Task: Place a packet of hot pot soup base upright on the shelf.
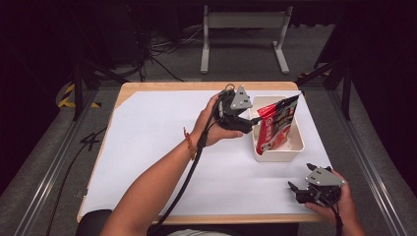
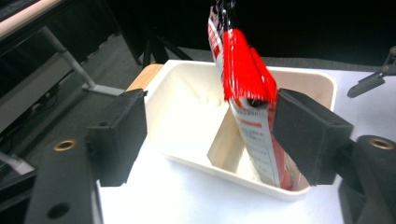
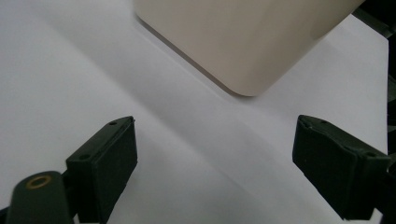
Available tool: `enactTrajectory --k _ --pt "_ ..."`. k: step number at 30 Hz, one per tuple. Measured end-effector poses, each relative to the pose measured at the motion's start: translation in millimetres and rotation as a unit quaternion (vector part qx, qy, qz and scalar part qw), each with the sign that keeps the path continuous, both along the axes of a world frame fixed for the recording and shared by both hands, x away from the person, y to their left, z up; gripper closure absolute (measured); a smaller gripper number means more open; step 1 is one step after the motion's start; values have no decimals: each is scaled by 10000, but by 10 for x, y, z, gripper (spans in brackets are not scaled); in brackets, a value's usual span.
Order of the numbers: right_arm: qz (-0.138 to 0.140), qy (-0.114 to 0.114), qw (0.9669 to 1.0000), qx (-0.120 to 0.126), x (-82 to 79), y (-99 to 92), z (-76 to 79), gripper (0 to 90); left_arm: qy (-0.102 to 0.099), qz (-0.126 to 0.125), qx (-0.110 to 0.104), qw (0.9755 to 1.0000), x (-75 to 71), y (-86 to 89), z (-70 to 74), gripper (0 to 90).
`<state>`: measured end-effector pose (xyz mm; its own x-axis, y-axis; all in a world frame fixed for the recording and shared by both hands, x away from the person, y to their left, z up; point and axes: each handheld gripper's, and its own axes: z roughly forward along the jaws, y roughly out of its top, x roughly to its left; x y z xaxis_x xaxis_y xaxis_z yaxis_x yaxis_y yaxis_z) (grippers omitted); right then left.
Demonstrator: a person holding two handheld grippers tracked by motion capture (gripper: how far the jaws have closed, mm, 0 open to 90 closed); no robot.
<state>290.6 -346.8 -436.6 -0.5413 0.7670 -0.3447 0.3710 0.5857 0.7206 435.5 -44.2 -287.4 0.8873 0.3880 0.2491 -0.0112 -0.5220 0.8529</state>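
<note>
left gripper [image 2: 205, 135] jaws apart beside packet [image 2: 247, 93] in bin [image 2: 187, 93]; back off straight. right gripper [image 3: 215, 172] apart, near bin.

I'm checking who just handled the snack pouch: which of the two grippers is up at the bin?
The left gripper, held beside the white bin with the red pouch standing inside. The right gripper sits apart, near the table's front edge.

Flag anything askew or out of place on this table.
The red snack packet stands tilted in the white bin, its top poking above the rim instead of lying flat. Nothing is spilled or damaged.
</note>
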Motion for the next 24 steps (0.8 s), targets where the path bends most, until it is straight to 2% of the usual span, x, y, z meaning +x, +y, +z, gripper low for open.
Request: enactTrajectory --k 2,5,9,15,17,24 --pt "-4 -3 10000 -4 -2 1 -1 136 30 3 32 10000 -13 31 -4 264" --pt "-3 8 10000 9 -2 0 0 136 -65 57 100 9999 -40 90 -15 251" --pt "6 4 10000 -11 -1 3 -2 136 -39 78 148 9999 -55 165 -21 233" --pt "-16 -12 10000 10 -6 2 4 136 -24 132 119 9998 -103 289 -70 198" --pt "-19 -24 10000 5 -6 1 5 136 -101 176 194 9996 -127 337 -86 186" --pt "-9 -25 10000 22 -9 6 10 135 -120 228 338 9991 -213 534 -167 153"
